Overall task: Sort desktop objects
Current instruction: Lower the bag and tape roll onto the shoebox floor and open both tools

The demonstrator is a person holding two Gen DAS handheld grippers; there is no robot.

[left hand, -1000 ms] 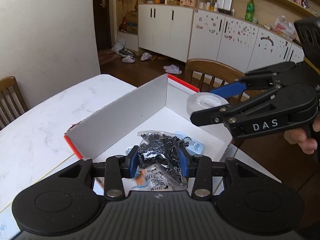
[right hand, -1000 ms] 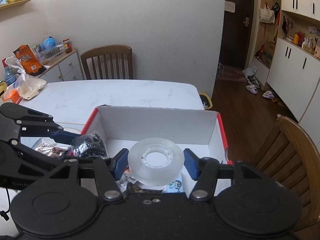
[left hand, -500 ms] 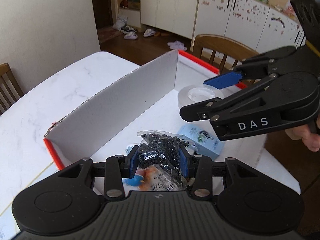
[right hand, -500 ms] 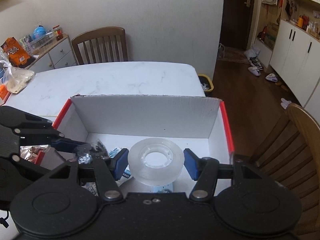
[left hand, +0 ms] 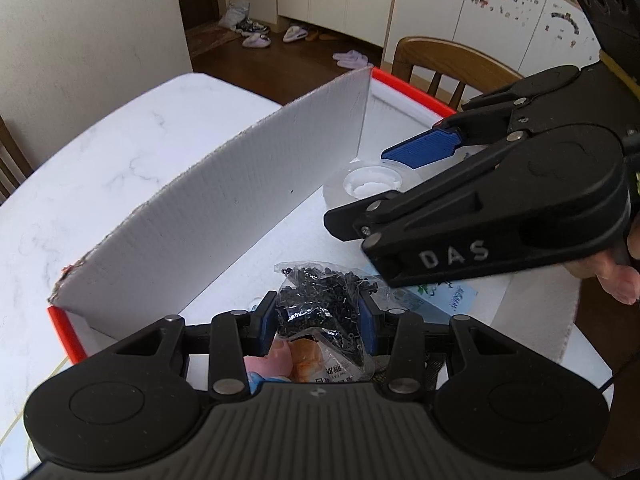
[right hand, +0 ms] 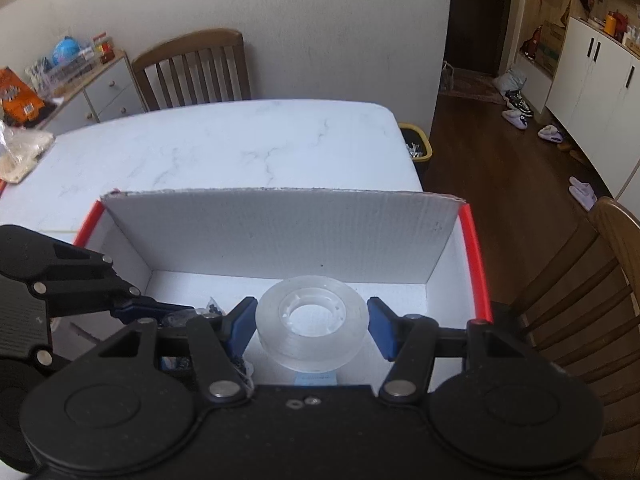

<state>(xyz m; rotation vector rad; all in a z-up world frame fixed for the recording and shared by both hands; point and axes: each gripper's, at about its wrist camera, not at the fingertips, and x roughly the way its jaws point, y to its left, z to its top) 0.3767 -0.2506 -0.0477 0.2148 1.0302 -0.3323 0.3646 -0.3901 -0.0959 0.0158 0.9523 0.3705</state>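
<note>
White marble-veined counter [right hand: 240, 148] against pale wall. Slat-back wooden chair [right hand: 192, 68] at far side; second wooden chair [right hand: 600, 280] at right edge. Yellow-rimmed waste bin [right hand: 416, 146] on dark wood floor just beside counter corner. White cabinets [left hand: 432, 4] with decals; slippers [left hand: 348, 56] and shoes [left hand: 250, 28] on floor. Grey drawer unit [right hand: 100, 92] carrying orange snack bag [right hand: 16, 96], globe [right hand: 66, 48].
</note>
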